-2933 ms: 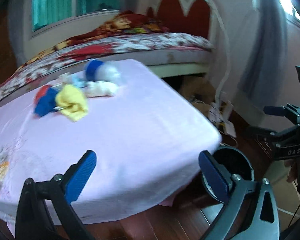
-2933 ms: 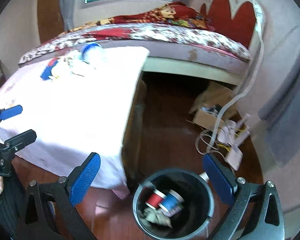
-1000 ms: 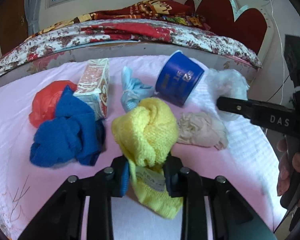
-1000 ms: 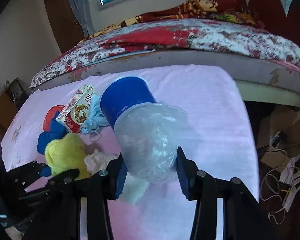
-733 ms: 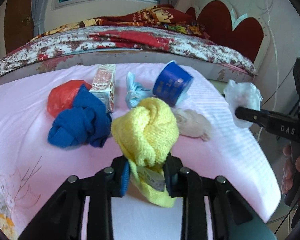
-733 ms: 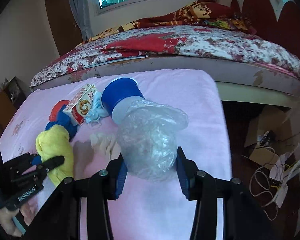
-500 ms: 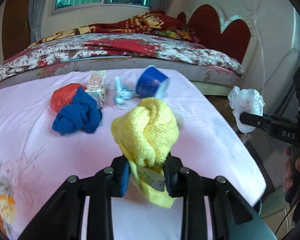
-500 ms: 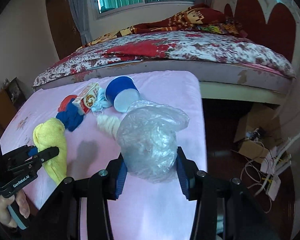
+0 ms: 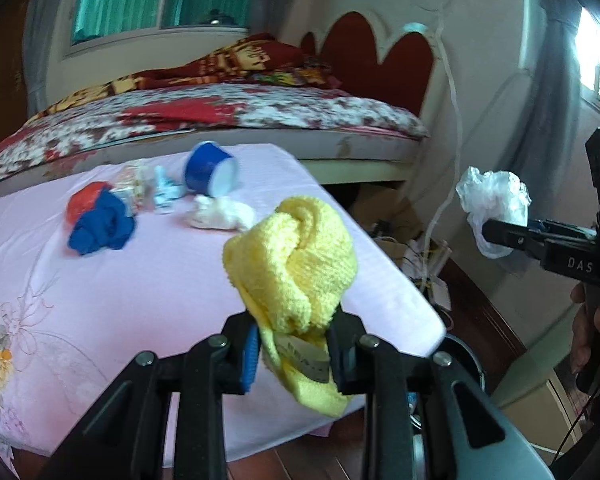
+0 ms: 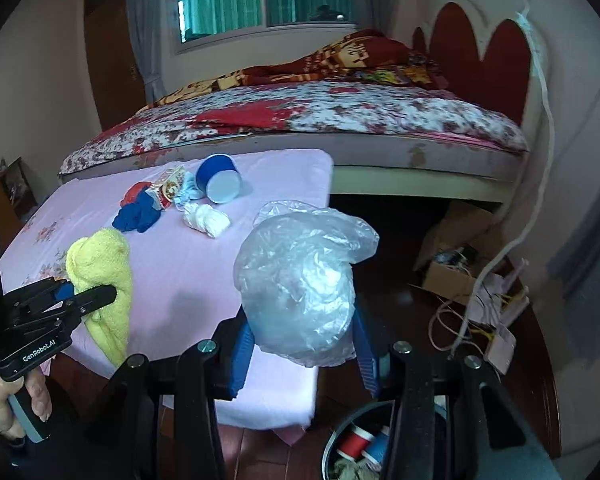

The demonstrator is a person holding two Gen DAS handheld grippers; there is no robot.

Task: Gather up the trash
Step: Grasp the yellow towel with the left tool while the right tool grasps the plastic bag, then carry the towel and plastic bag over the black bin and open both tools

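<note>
My left gripper (image 9: 294, 350) is shut on a yellow cloth (image 9: 296, 264) and holds it above the near right part of the pink table (image 9: 100, 300). The cloth also shows in the right wrist view (image 10: 100, 268). My right gripper (image 10: 304, 352) is shut on a crumpled clear plastic bag (image 10: 300, 284), held off the table's right edge above the black bin (image 10: 356, 456). The bag also shows in the left wrist view (image 9: 494, 204). On the table lie a blue cup (image 10: 218, 180), a white wad (image 10: 206, 218), a blue cloth (image 10: 138, 212) and a small carton (image 10: 168, 188).
A bed (image 10: 340, 120) with a floral cover stands behind the table. Cardboard boxes (image 10: 452, 256) and cables (image 10: 496, 312) lie on the floor at right. The bin holds red and blue spools (image 10: 360, 444).
Both grippers closed on their items, lifted them off the table and drew back to the right, toward the bin.
</note>
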